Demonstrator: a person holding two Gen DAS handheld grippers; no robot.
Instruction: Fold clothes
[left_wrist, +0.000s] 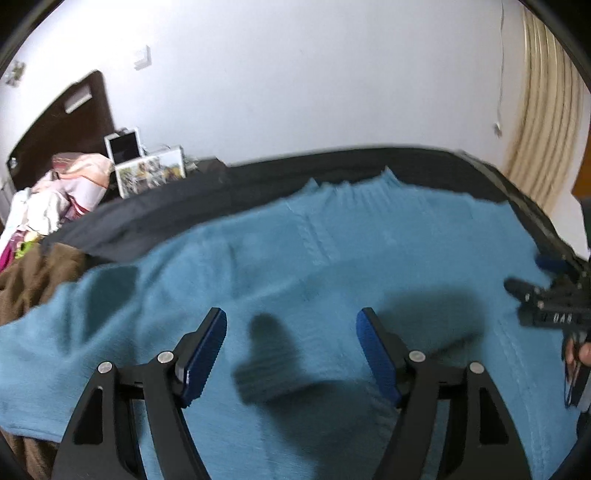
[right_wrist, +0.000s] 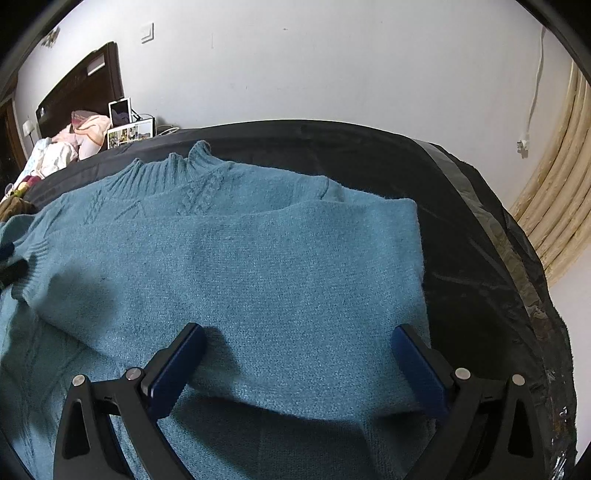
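Nearest the cameras, both tongs hung over the knit with their blue pads spread wide and nothing between them. The left tongs (left_wrist: 291, 350) hovered above the middle of the teal sweater (right_wrist: 236, 266), throwing a blurred shadow on it. The right tongs (right_wrist: 299, 354) sat low over the sweater's right side, straddling the hem of a flap that lay doubled over the body.

The sweater lay flat on a dark sheet (right_wrist: 461, 236) covering the bed, collar toward the far edge near the wall. Its right sleeve (right_wrist: 221, 258) lay folded inward across the chest, cuff toward the left. On the left the cloth spread out toward a brown blanket (left_wrist: 33, 273) at the bed's left edge.

By my judgement, one side fold was laid and the other side was the step in hand. The next move would call for a pinch on the left sleeve or side seam, then a carry across.

Beyond, heaped bedding (right_wrist: 85, 133) sat by the headboard (right_wrist: 85, 85).
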